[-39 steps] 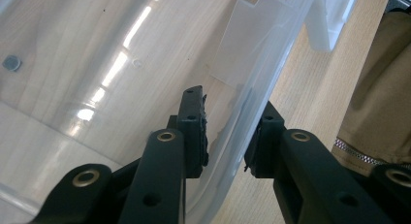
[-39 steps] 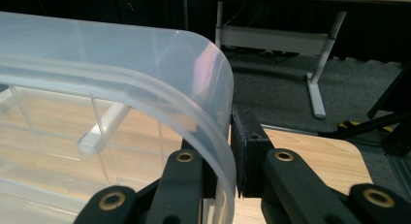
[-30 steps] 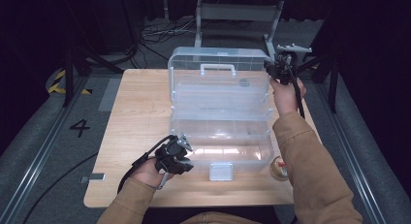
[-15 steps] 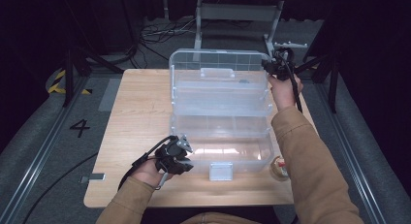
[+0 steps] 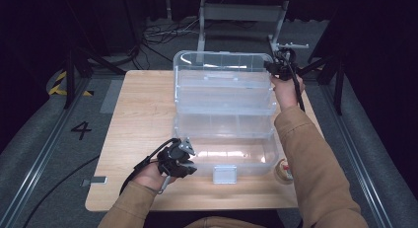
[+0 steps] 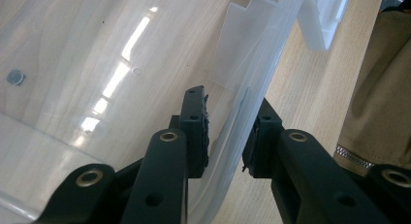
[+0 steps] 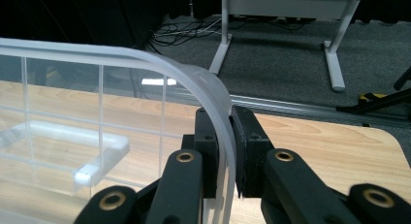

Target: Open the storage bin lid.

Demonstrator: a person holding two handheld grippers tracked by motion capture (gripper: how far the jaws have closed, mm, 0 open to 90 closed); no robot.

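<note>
Right gripper clamped on lid at 1 o'clock, left gripper loosely astride box wall at 7; swing lid slowly.

A lab or recording studio is suggested: a wooden worktop is set on grey carpet marked with a number "4", surrounded by black curtains, metal stands, floor rails and loose cables.
</note>
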